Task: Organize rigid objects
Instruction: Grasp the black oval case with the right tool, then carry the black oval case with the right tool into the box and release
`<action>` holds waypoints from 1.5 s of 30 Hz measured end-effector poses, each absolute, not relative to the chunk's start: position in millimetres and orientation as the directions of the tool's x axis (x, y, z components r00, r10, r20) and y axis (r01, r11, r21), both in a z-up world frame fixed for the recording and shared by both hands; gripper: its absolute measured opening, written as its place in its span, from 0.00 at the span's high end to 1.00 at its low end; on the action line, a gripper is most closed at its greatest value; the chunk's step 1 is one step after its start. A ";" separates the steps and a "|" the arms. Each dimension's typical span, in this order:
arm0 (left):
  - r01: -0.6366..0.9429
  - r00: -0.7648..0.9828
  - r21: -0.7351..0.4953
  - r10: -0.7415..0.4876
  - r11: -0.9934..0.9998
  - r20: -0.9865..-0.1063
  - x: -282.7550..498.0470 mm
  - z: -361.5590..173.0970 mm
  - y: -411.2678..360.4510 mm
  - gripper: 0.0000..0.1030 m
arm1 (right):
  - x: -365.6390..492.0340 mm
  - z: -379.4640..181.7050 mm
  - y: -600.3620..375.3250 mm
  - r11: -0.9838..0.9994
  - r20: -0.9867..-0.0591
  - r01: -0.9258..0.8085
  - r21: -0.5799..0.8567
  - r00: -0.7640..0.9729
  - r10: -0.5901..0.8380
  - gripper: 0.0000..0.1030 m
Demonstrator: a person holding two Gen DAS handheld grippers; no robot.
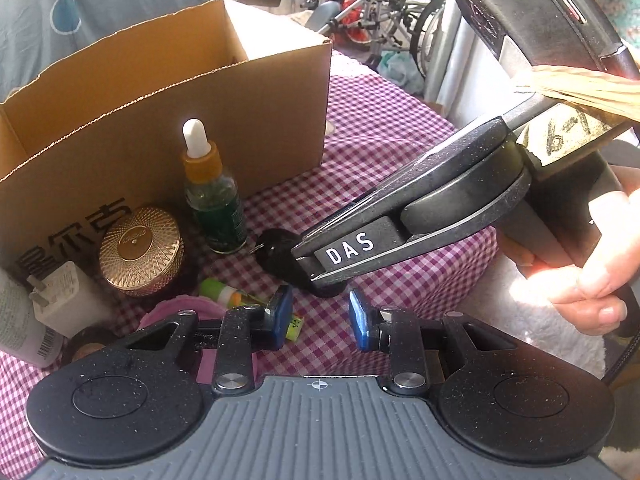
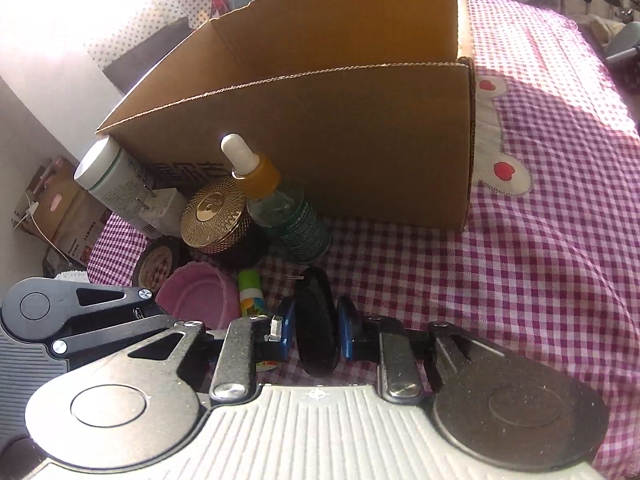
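Note:
A brown cardboard box [image 1: 168, 112] stands open on the pink checked cloth; it also shows in the right wrist view [image 2: 360, 128]. In front of it are a green dropper bottle [image 1: 214, 196] [image 2: 288, 216], a gold-lidded jar [image 1: 140, 248] [image 2: 216, 212], a white charger [image 1: 64, 296], a green-capped tube [image 1: 224, 294] [image 2: 250, 292] and a pink bowl [image 2: 198, 300]. My right gripper [image 2: 316, 330] is shut on a black oval object [image 2: 316, 320], seen also in the left wrist view [image 1: 280, 256]. My left gripper [image 1: 320, 316] is open and empty, just in front of it.
A white bottle [image 2: 108, 176] leans at the box's left end. A dark round tin [image 2: 158, 264] lies by the pink bowl. A wheelchair [image 1: 380, 12] stands beyond the table. A white patch with red hearts [image 2: 496, 144] is on the cloth right of the box.

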State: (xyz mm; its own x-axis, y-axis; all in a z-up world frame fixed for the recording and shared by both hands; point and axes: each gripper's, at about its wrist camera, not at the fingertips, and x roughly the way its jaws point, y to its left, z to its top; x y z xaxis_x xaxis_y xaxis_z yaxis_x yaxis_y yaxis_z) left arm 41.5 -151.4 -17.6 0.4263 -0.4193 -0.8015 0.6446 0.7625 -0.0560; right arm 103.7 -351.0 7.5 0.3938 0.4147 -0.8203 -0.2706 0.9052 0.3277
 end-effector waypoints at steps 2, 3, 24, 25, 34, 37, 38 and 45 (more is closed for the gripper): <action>0.655 0.410 -0.068 -0.429 0.753 -0.805 42.6 -18.5 -155.1 0.70 | 97.1 7.3 -363.8 0.911 -0.815 -0.216 0.350 0.409 0.410 0.79; 0.659 0.402 -0.074 -0.432 0.749 -0.807 42.6 -18.8 -156.3 0.70 | 93.9 6.7 -370.0 0.910 -0.811 -0.188 0.368 0.414 0.414 0.79; 0.658 0.355 -0.106 -0.431 0.745 -0.830 53.9 -29.7 -181.6 0.67 | 66.9 -18.8 -430.9 0.739 -0.679 0.073 0.670 0.463 0.569 0.83; 0.658 0.359 -0.100 -0.427 0.746 -0.830 53.9 -29.8 -182.2 0.67 | 65.7 -19.2 -429.4 0.737 -0.676 0.073 0.671 0.467 0.570 0.83; 0.665 0.381 -0.065 -0.413 0.744 -0.828 48.9 -24.5 -184.0 0.68 | 57.8 -19.6 -429.0 0.708 -0.650 0.097 0.700 0.498 0.574 0.83; 0.668 0.398 -0.055 -0.419 0.742 -0.816 43.9 -18.0 -182.7 0.68 | 51.6 -11.0 -429.4 0.705 -0.639 0.090 0.703 0.515 0.571 0.83; 0.669 0.404 -0.054 -0.423 0.741 -0.811 42.0 -15.2 -182.0 0.68 | 49.6 -6.7 -428.8 0.707 -0.635 0.085 0.702 0.523 0.568 0.83; 0.677 0.463 -0.027 -0.455 0.735 -0.761 22.0 12.1 -170.2 0.68 | 31.2 27.5 -419.6 0.723 -0.608 0.042 0.689 0.577 0.546 0.83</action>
State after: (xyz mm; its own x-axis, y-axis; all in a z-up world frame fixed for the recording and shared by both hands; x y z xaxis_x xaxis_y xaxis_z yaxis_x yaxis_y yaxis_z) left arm 22.0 -170.2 12.1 0.4632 -0.4549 -0.7606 0.6772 0.7353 -0.0273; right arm 31.2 -419.6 27.5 0.5771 0.5458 -0.6076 0.0418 0.7232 0.6894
